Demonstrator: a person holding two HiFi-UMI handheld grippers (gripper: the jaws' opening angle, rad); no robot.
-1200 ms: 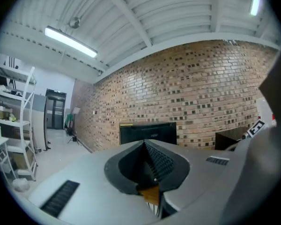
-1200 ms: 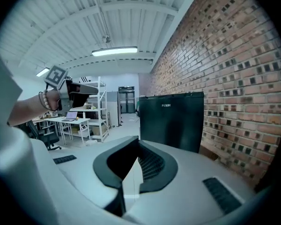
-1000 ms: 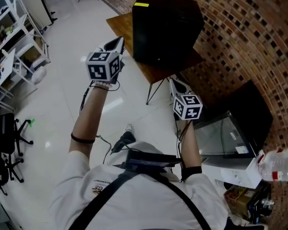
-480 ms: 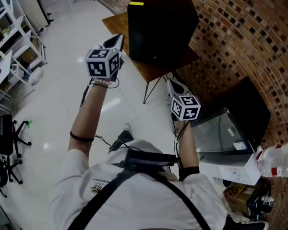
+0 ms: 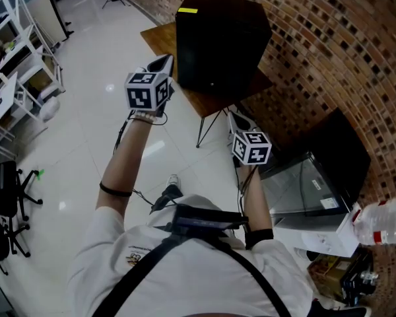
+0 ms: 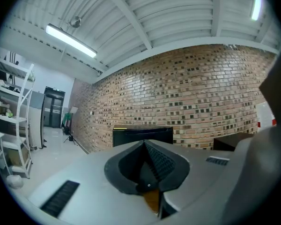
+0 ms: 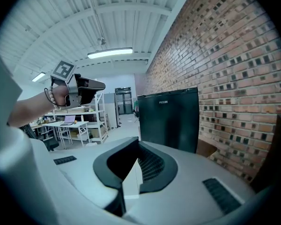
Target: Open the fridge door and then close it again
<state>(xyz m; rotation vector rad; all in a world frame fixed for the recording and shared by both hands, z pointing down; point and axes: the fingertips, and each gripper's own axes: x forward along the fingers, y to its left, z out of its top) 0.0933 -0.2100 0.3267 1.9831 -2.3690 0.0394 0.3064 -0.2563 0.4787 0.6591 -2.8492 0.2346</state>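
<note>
Barely any change from 1 second ago: our left tool and right tool stay clenched, empty; black fridge sits closed.

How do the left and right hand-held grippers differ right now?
Height: the left hand-held gripper is held higher than the right hand-held gripper. Reach: the left is stretched farther forward; the right sits nearer the person. Both are shut, empty and short of the fridge.
</note>
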